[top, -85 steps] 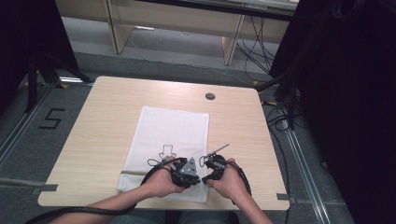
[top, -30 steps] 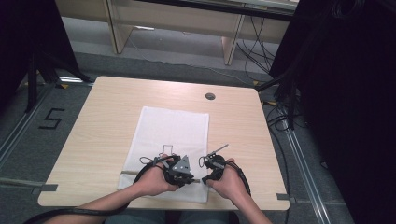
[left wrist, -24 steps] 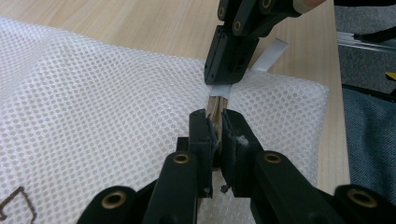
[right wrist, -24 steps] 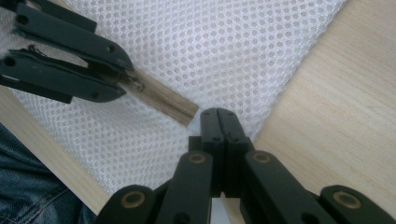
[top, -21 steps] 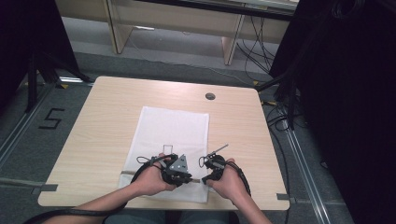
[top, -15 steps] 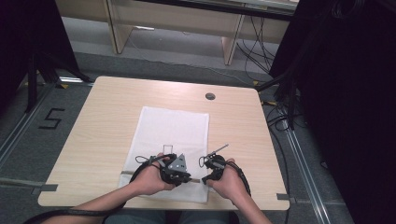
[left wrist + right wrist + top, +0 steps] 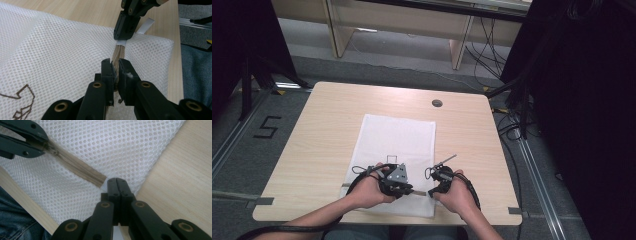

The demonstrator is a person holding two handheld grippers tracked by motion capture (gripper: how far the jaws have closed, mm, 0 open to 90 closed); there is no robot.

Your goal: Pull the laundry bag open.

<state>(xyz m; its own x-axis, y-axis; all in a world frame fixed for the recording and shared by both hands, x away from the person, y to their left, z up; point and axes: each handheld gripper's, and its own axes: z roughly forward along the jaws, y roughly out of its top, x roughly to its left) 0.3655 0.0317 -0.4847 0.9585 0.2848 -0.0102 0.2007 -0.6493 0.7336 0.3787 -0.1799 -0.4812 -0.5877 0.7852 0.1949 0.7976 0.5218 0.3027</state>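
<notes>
White mesh laundry bag [image 7: 398, 150] flat on wooden desk [image 7: 322, 130], its zippered edge along near desk edge, by person's hands. Left claw [image 7: 114, 68] pinching beige zipper [image 7: 119, 53], jaws nearly together on it. Right claw [image 7: 117, 182] pressed together at zipper's end [image 7: 101, 180], on white tab at bag's corner. Both claws close to each other, facing along zipper line. Small dark printed mark [image 7: 22, 105] on mesh. Round cable hole [image 7: 437, 103] in desk beyond bag.

The mesh bag [image 7: 398, 145] is white with a fine honeycomb of holes, a tan zipper [image 7: 77, 170] and a small brown line drawing [image 7: 21, 100]. The worktop [image 7: 327, 115] is pale woodgrain. Both grippers are black.
</notes>
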